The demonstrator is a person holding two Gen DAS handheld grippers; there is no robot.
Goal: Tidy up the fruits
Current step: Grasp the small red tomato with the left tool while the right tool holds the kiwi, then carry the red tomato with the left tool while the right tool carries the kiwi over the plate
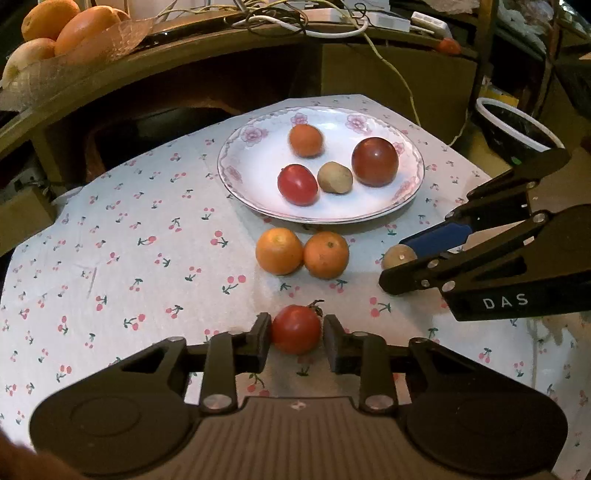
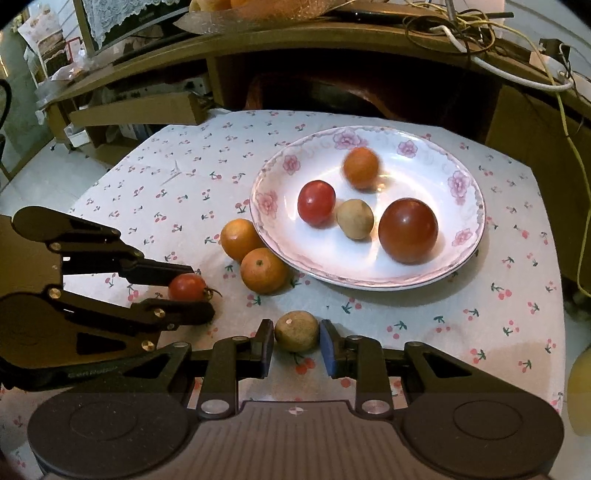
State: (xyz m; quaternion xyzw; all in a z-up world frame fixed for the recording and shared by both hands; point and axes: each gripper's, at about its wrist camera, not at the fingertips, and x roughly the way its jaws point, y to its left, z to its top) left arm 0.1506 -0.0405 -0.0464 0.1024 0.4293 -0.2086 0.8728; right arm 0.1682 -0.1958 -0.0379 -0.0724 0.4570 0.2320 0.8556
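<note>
A white floral plate (image 1: 369,218) (image 2: 280,243) holds a small orange (image 1: 306,140), a red tomato (image 1: 297,184), a brown fruit (image 1: 334,178) and a dark red tomato (image 1: 375,161). Two oranges (image 1: 279,251) (image 1: 326,254) lie on the cloth before the plate. My left gripper (image 1: 296,332) is closed around a small red tomato (image 1: 296,329) (image 2: 187,287) on the cloth. My right gripper (image 2: 296,332) is closed around a brown fruit (image 2: 296,331) (image 1: 397,255) on the cloth, right of the oranges.
The cherry-print cloth (image 1: 147,258) covers a small table. Behind it stands a wooden desk (image 1: 221,48) with a bowl of oranges (image 1: 66,26) and cables (image 1: 332,22). A dark bin (image 1: 517,129) stands at the right.
</note>
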